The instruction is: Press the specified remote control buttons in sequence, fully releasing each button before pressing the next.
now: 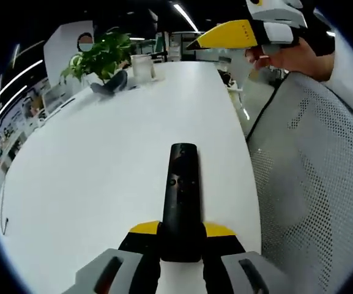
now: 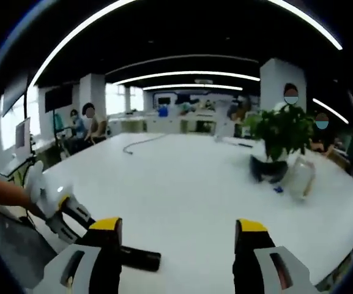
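Remote control [image 1: 181,196] is clamped at its near end between the closed-on jaws of the left gripper [image 1: 181,236] above the white table [image 1: 90,184], apparently steadied for pressing, while the right gripper [image 2: 179,236] is held wide open and empty.

remote control [image 1: 181,202] near end hidden between jaws, button markings too small

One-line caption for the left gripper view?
Left gripper clamps a black remote above the white table; right gripper hovers beyond.
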`<state>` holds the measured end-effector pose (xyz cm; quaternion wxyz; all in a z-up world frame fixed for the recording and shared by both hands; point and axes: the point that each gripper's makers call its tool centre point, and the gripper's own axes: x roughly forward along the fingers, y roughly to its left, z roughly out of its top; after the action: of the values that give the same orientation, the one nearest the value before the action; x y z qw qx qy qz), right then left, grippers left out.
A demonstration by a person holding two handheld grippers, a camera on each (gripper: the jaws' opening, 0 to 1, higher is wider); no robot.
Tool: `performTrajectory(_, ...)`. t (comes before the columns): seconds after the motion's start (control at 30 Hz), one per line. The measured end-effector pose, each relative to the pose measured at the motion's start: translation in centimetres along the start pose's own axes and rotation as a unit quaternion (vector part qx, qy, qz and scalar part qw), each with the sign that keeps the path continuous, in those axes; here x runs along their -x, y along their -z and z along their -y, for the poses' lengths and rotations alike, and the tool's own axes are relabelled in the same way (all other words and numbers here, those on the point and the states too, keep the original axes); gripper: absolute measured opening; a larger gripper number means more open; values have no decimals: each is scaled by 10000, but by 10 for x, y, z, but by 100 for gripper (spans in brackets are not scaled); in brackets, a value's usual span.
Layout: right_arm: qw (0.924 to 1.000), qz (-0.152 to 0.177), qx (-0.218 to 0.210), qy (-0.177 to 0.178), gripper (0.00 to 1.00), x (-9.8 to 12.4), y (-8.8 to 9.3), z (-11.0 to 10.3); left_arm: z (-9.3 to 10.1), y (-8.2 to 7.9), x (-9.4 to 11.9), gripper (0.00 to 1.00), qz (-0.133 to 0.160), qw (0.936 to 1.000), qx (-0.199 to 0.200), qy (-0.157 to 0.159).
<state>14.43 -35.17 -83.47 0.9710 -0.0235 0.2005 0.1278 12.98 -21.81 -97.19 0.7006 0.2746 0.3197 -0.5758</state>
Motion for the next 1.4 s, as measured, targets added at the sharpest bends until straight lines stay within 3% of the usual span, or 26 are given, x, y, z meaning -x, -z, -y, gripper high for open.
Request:
performTrajectory(0.27, 9995, -181, 157, -211, 76, -4, 6, -11, -21, -3, -2, 24, -102, 9998, -176, -89)
performTrajectory(0.5, 9993, -281, 196, -173, 75, -4, 11, -10, -42, -2, -1, 24, -197, 9991, -304, -199)
performTrajectory(0.67, 9994, -294, 69, -159, 74, -4, 12, -7, -57, 0, 1, 24, -473, 9978, -428, -189)
performTrajectory(1.4, 9982, -534, 75, -267, 73, -7, 20, -10, -110, -1, -3, 24, -776, 9943, -655, -330)
